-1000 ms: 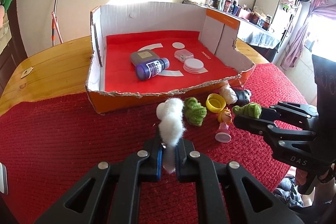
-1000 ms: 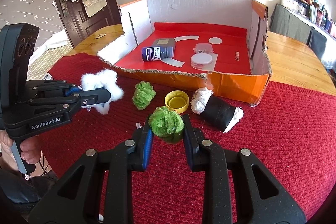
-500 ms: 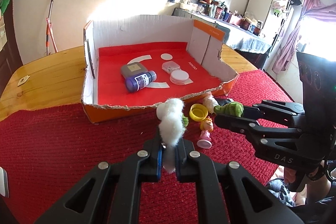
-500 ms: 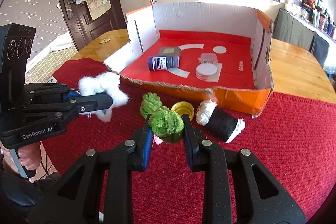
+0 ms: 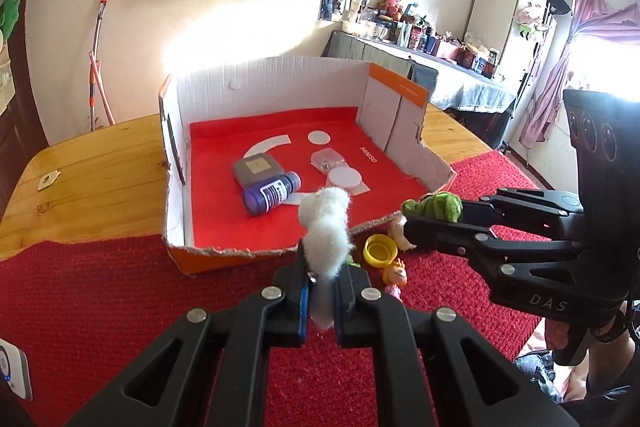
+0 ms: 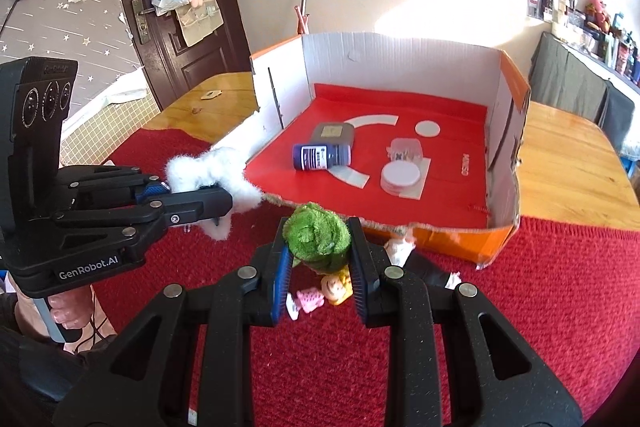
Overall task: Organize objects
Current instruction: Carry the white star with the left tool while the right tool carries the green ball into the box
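A fluffy white cotton-like puff stands pinched between the pads of the left gripper, rising above the fingertips and trailing a thin tail below them; the jaws are clamped tight on it. A curly green yarn pom-pom sits squeezed between the pads of the right gripper, bulging above the fingertips, with the jaws closed on it. The two claws are held side by side, apart from each other, above a red woven cloth.

Just beyond both claws lies an open orange cardboard box with a red floor, its torn front edge nearest them. Inside, well ahead of the tips, lie a dark blue bottle on its side, a grey flat case and a round white lid.

Below the right claw, on the cloth, lie a small pink-and-yellow doll figure and a yellow bottle cap.
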Motion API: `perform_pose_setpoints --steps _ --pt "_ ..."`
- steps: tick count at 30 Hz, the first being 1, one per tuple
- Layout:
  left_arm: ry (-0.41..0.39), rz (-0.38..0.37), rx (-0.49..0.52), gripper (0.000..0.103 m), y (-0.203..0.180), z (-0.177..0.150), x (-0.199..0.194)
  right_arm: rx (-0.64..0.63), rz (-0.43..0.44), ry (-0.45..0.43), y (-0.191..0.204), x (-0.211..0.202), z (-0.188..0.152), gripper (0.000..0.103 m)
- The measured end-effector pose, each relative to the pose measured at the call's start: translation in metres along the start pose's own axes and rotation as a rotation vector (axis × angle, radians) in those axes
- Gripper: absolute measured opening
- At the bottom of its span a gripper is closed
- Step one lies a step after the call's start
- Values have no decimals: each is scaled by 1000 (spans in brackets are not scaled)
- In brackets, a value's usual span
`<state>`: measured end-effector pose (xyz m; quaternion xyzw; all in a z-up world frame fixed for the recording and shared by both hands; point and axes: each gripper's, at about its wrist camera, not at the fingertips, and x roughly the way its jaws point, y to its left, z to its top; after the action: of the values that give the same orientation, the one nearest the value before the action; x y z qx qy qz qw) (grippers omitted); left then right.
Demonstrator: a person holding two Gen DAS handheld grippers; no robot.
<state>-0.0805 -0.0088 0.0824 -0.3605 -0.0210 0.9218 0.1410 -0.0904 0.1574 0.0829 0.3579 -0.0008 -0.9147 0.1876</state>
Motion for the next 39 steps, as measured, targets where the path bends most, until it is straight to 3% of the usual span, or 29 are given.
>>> perform_pose_setpoints --steps 13,39 --pt "11 1 6 8 8 20 20 3 -30 18 -15 11 25 24" --pt "88 -10 5 8 19 26 53 33 -37 174 -41 66 34 24"
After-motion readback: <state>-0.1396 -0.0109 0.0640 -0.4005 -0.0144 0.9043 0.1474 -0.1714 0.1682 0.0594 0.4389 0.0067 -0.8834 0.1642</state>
